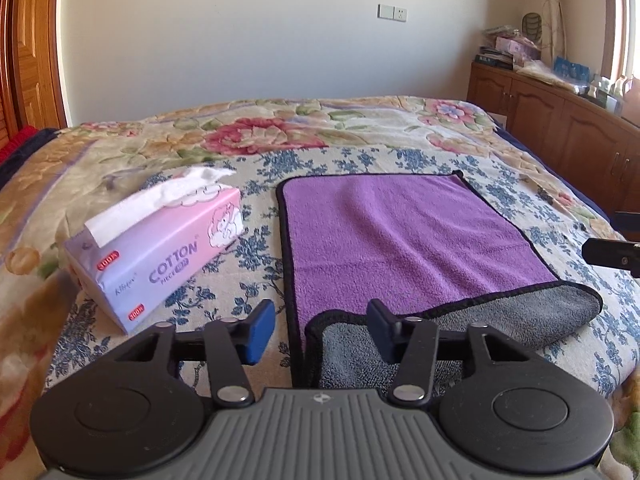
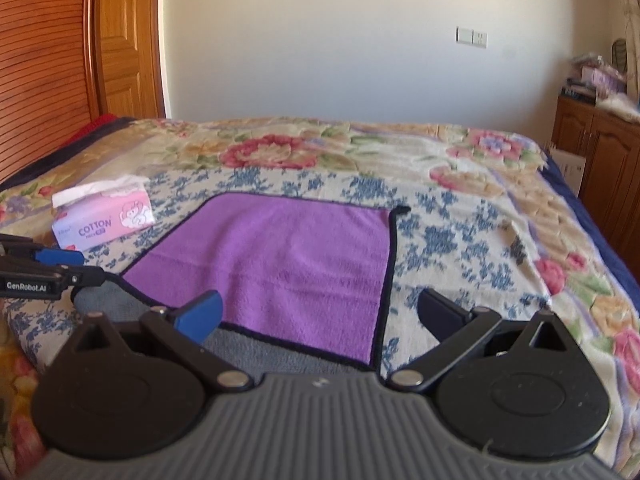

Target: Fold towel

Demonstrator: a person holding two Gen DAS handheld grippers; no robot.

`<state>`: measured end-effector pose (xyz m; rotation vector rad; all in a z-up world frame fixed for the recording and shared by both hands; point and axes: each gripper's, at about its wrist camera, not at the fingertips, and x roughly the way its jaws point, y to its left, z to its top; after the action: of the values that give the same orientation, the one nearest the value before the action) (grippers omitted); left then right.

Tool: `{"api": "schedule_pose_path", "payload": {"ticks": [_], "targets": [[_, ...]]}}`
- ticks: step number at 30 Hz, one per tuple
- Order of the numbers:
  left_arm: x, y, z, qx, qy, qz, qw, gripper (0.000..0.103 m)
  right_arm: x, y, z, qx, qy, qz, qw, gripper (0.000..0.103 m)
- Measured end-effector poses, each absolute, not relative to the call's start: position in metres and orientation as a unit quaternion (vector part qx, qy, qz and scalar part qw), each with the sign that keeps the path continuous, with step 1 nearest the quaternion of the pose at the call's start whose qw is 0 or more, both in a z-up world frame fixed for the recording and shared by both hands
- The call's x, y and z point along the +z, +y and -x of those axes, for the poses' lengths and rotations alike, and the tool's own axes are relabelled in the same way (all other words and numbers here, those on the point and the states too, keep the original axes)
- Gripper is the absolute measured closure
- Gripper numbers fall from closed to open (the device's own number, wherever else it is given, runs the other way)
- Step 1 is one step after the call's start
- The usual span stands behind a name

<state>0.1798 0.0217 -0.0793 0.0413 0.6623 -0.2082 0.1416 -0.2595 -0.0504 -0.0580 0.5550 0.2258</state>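
A purple towel [image 1: 400, 232] with black trim lies flat on the bed, its near edge turned over to show the grey underside [image 1: 520, 316]. It also shows in the right wrist view [image 2: 288, 264]. My left gripper [image 1: 320, 332] is open, just above the towel's near left corner, holding nothing. My right gripper [image 2: 320, 316] is open wide over the towel's near right corner, holding nothing. The left gripper's fingers [image 2: 60, 258] show at the left of the right wrist view. The right gripper's fingertip [image 1: 608, 254] shows at the right edge of the left wrist view.
A pink and lilac tissue box [image 1: 160, 252] stands on the bed left of the towel. The bed has a floral blanket [image 1: 260, 136]. Wooden cabinets [image 1: 560, 132] with clutter stand to the right, a wooden door [image 2: 128, 40] to the left.
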Motion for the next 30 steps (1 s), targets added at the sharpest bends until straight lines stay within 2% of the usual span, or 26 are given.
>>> {"api": "schedule_pose_path", "payload": {"ticks": [13,15,16,17,24,30], "targets": [[-0.090,0.026,-0.186,-0.105,0.358,0.002,0.928,0.054,-0.073,-0.267,-0.158,0.131,0.367,-0.019,0.921,0.001],[-0.090,0.025,-0.186,-0.107,0.360,0.002,0.927,0.058,-0.074,-0.266,-0.158,0.134,0.376,-0.020,0.917,0.004],[-0.091,0.025,-0.186,-0.108,0.362,0.002,0.926,0.059,-0.075,-0.267,-0.159,0.135,0.381,-0.020,0.914,0.010],[-0.091,0.024,-0.186,-0.108,0.363,0.002,0.926,0.060,-0.076,-0.267,-0.160,0.135,0.388,-0.020,0.912,0.011],[-0.094,0.023,-0.187,-0.107,0.371,0.001,0.923,0.073,-0.083,-0.271,-0.163,0.143,0.419,-0.043,0.896,0.011],[-0.095,0.021,-0.186,-0.110,0.372,0.001,0.922,0.073,-0.085,-0.275,-0.165,0.129,0.426,-0.041,0.895,0.011]]}}
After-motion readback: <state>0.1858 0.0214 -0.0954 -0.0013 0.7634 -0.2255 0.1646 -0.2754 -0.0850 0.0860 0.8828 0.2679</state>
